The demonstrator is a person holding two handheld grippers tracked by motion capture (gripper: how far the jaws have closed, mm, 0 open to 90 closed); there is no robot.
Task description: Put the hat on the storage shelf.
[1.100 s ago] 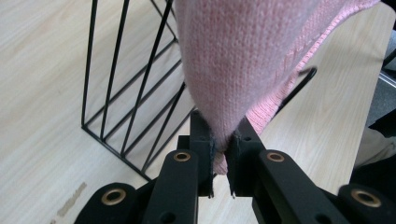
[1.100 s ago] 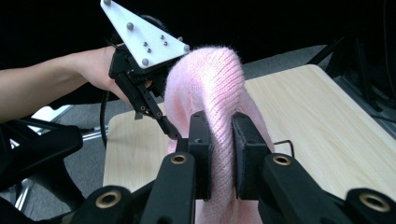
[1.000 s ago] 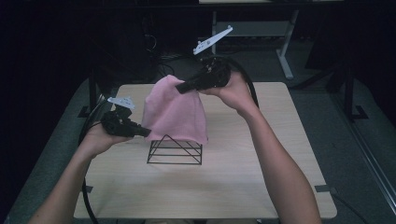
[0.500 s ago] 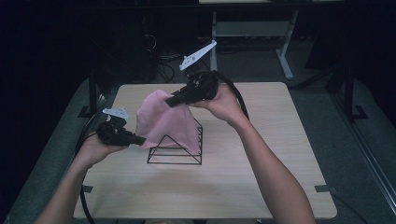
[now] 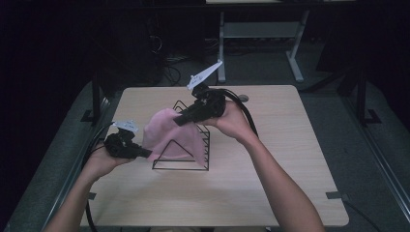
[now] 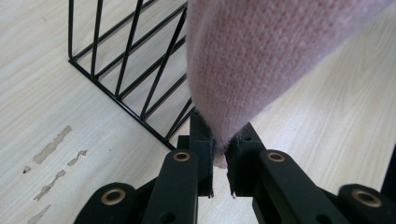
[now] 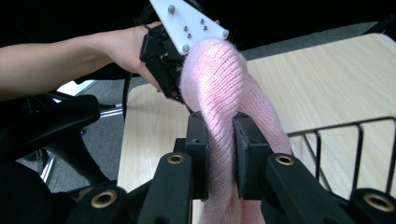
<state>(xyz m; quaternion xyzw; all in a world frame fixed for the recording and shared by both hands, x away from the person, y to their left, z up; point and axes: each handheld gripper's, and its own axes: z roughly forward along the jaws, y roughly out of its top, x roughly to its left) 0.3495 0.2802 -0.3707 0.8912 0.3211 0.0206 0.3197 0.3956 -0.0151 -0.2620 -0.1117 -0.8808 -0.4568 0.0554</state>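
A pink knitted cloth (image 5: 169, 135) hangs stretched between both grippers, draped over the left front of a black wire rack (image 5: 193, 152) on the wooden table (image 5: 270, 183). My left gripper (image 5: 147, 153) is shut on the cloth's (image 6: 243, 60) lower corner at the rack's (image 6: 126, 60) left side. My right gripper (image 5: 178, 121) is shut on the cloth's (image 7: 224, 93) upper fold above the rack (image 7: 345, 140). In the right gripper view, the left gripper (image 7: 180, 95) shows beyond the cloth.
The rack is a triangular wire frame standing near the table's middle. Bare table surface lies in front of it and to the right. A desk frame (image 5: 261, 34) and cables stand on the dark floor behind the table.
Both grippers have carried the cloth leftward and down. It was hanging over the rack's back and now drapes its left front, with the right gripper lowered over the rack.
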